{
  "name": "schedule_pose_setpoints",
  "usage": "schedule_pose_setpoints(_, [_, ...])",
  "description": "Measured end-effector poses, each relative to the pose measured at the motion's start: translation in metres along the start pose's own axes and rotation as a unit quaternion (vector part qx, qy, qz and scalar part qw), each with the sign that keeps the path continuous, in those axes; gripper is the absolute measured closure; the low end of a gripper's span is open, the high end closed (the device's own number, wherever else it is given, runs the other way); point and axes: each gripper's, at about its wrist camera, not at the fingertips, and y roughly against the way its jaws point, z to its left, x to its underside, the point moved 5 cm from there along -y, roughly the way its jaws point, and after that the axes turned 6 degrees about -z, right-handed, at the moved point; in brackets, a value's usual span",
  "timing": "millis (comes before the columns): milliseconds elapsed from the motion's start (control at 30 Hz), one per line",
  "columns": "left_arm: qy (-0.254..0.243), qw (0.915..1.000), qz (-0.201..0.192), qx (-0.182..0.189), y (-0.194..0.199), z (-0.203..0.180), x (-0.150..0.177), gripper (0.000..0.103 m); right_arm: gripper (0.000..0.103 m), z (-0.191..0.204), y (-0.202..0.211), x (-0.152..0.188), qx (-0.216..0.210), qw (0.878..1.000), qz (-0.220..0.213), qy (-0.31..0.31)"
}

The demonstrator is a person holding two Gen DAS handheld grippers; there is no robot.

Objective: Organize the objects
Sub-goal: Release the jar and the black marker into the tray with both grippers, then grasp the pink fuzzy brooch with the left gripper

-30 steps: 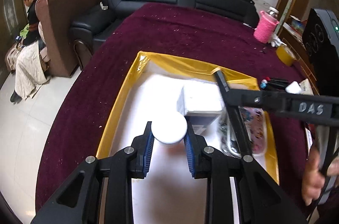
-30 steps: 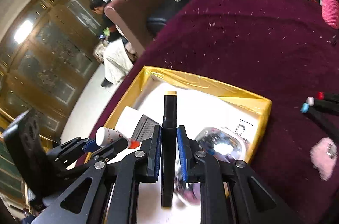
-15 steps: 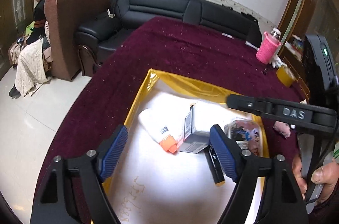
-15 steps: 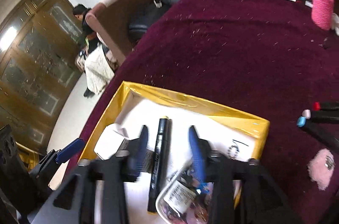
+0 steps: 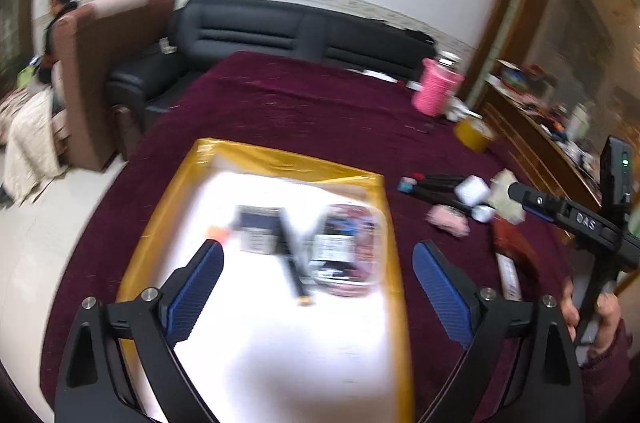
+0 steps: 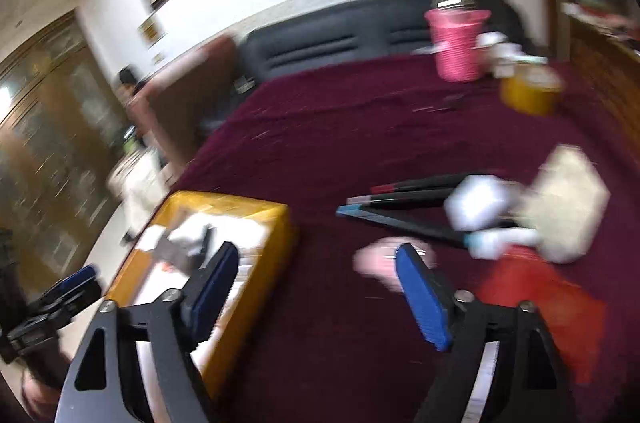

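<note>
Both grippers, left gripper and right gripper, are opening empty; best centre the right one over the markers beside the yellow tray before closing.

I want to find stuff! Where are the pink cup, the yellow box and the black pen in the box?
pink cup (image 5: 434, 91): left wrist view, middle of its ribbed side.
yellow box (image 5: 288, 159): left wrist view, far rim.
black pen (image 5: 294, 263): left wrist view, middle of its barrel.
</note>
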Motion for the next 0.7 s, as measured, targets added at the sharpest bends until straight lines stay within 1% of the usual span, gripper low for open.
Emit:
schedule_pose_setpoints(33, [-0.009, 0.9999, 0.003, 0.010, -0.003, -0.013, 0.001, 0.007, 0.009, -0.022, 0.013, 0.000, 0.020, 1.000, -0.016, -0.017])
schedule_pose_setpoints(100, [-0.030, 0.9991, 0.016, 0.024, -0.015, -0.041, 0.005, 0.007, 0.008, -0.058, 0.032, 0.003, 0.041, 0.997, -0.035, -0.052])
schedule_pose_setpoints(167, [-0.043, 0.9981, 0.030, 0.033, -0.029, -0.063, 0.009, 0.007, 0.008, -0.091, 0.044, 0.009, 0.052, 0.994, -0.043, -0.087])
schedule_pose_setpoints(300, [-0.055, 0.9962, 0.055, 0.038, -0.067, -0.104, 0.013, 0.007, 0.008, -0.138, 0.050, 0.026, 0.067, 0.988, -0.046, -0.132])
schedule_pose_setpoints(367, [-0.054, 0.9960, 0.062, 0.034, -0.083, -0.115, 0.014, 0.007, 0.008, -0.156, 0.050, 0.034, 0.071, 0.985, -0.052, -0.149])
schedule_pose_setpoints(500, [-0.067, 0.9950, 0.073, 0.015, -0.119, -0.138, 0.017, 0.007, 0.008, -0.174, 0.046, 0.042, 0.071, 0.982, -0.064, -0.162])
schedule_pose_setpoints(567, [-0.081, 0.9938, 0.076, 0.006, -0.136, -0.147, 0.018, 0.007, 0.008, -0.181, 0.047, 0.045, 0.062, 0.981, -0.069, -0.170])
schedule_pose_setpoints(633, [-0.103, 0.9918, 0.074, -0.015, -0.154, -0.155, 0.018, 0.007, 0.008, -0.184, 0.045, 0.048, 0.052, 0.980, -0.070, -0.178])
schedule_pose_setpoints(700, [-0.118, 0.9894, 0.079, -0.029, -0.171, -0.161, 0.020, 0.007, 0.008, -0.186, 0.044, 0.049, 0.036, 0.979, -0.068, -0.190])
